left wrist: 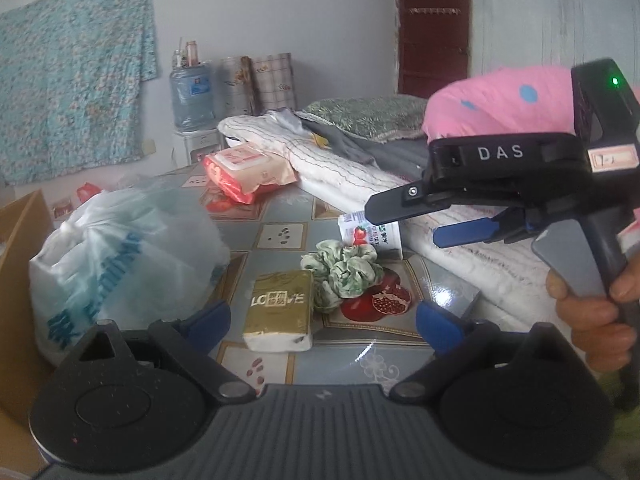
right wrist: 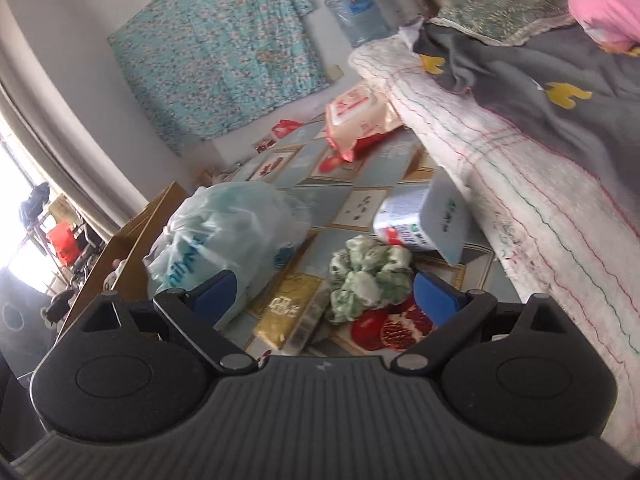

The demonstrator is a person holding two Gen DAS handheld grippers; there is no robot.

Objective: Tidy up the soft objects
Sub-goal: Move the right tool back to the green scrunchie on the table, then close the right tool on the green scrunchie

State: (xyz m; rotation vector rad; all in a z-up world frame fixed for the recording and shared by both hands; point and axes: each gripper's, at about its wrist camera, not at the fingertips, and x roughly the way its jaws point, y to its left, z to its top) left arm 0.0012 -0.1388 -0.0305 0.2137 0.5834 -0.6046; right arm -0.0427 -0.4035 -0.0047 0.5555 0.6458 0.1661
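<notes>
A green-and-white scrunchie [left wrist: 344, 268] [right wrist: 368, 276] lies on the patterned tablecloth [left wrist: 280, 236]. A gold tissue pack [left wrist: 280, 308] [right wrist: 286, 308] sits right beside it, and a strawberry milk carton [left wrist: 370, 236] [right wrist: 424, 220] lies on its side behind it. My left gripper [left wrist: 324, 322] hangs open just short of the tissue pack, with nothing between its fingers. My right gripper [left wrist: 424, 220] [right wrist: 324, 294] is open too; it hovers above the carton and points at the scrunchie, with a hand [left wrist: 592, 312] on its handle.
A full white plastic bag [left wrist: 120, 256] [right wrist: 228, 232] stands at the left beside a cardboard box [right wrist: 128, 248]. A pink wet-wipes pack [left wrist: 244, 168] [right wrist: 356, 120] lies farther back. Folded quilts [left wrist: 360, 176] [right wrist: 520, 200] and pillows line the right side.
</notes>
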